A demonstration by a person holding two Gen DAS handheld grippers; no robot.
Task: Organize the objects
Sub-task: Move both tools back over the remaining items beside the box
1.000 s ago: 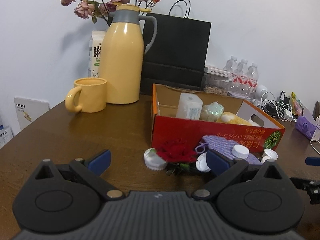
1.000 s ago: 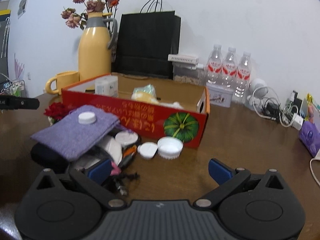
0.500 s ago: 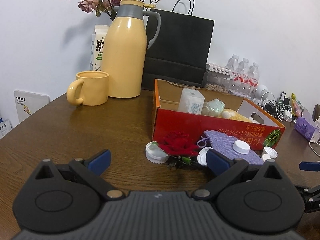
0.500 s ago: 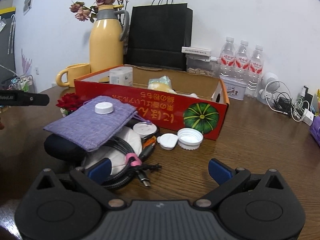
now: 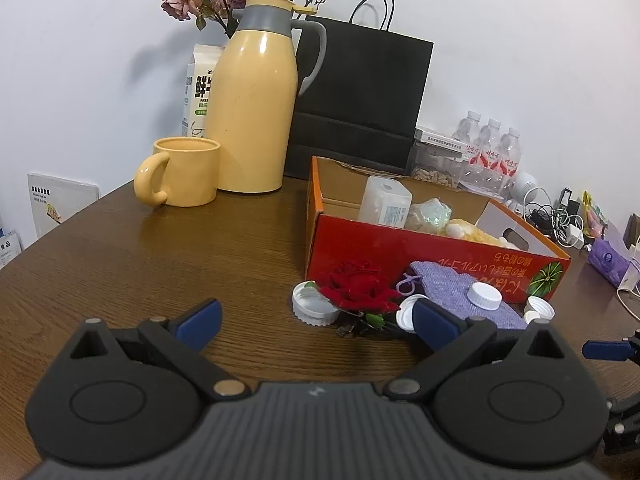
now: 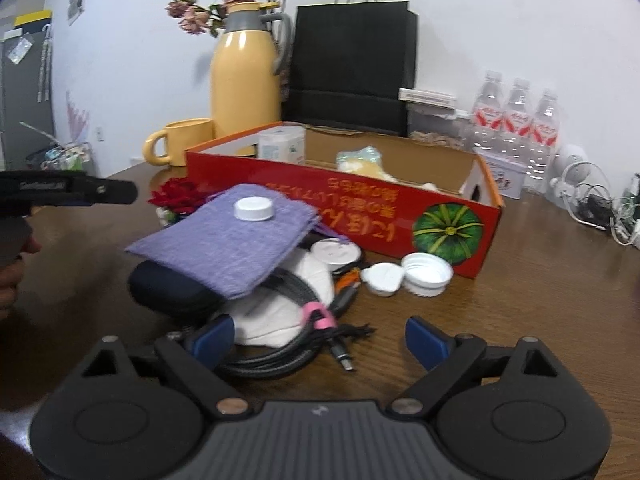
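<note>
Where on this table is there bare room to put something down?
Bare wood lies left of the red box, in front of the yellow mug. More lies right of the bottle caps, before the cables. The pile around the purple pouch is crowded.

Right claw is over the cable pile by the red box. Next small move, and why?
Probably ease the right claw forward and down so its fingers straddle the coiled black cable, then finish closing. Its jaws are closing but stand wide, with only the coil's near edge between them, nothing gripped. The cable lies loose on the table, outside the red box.
</note>
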